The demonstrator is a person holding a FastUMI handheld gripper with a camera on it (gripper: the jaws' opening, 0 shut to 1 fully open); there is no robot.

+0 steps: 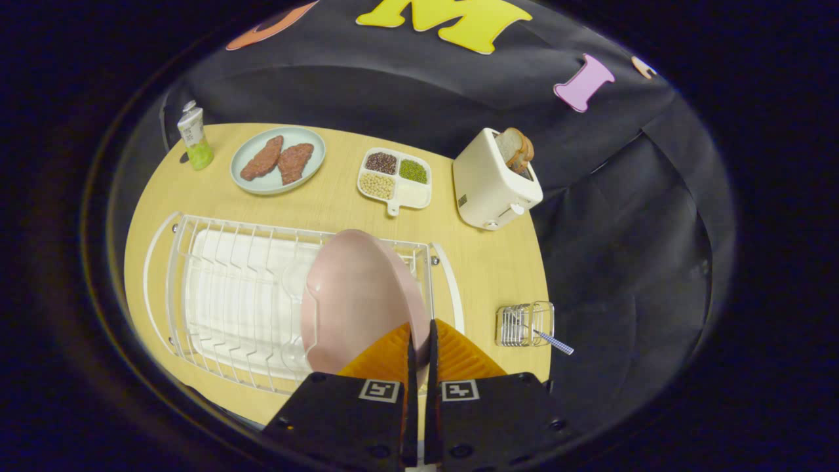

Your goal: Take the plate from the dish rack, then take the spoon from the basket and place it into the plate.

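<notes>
So the hand-held gripper (420, 341) has its two fingers pinched on the rim of the one pink plate (357, 298), which stands on edge at the near end of the white dish rack (223, 288). One spoon (549, 340) sits in the little wire basket (524, 323) off beside it. Further back on the counter (485, 262): one toaster (495, 180), one plate with two patties (278, 160), one four-section tray (395, 177), one bottle (195, 139).

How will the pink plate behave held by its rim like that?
The pink plate looks rigid, so it shouldn't flex. Its glossy surface suggests it could slip in the tongs, shut on its rim. Gripped only at one edge above the dish rack, it may swing or droop.
</notes>
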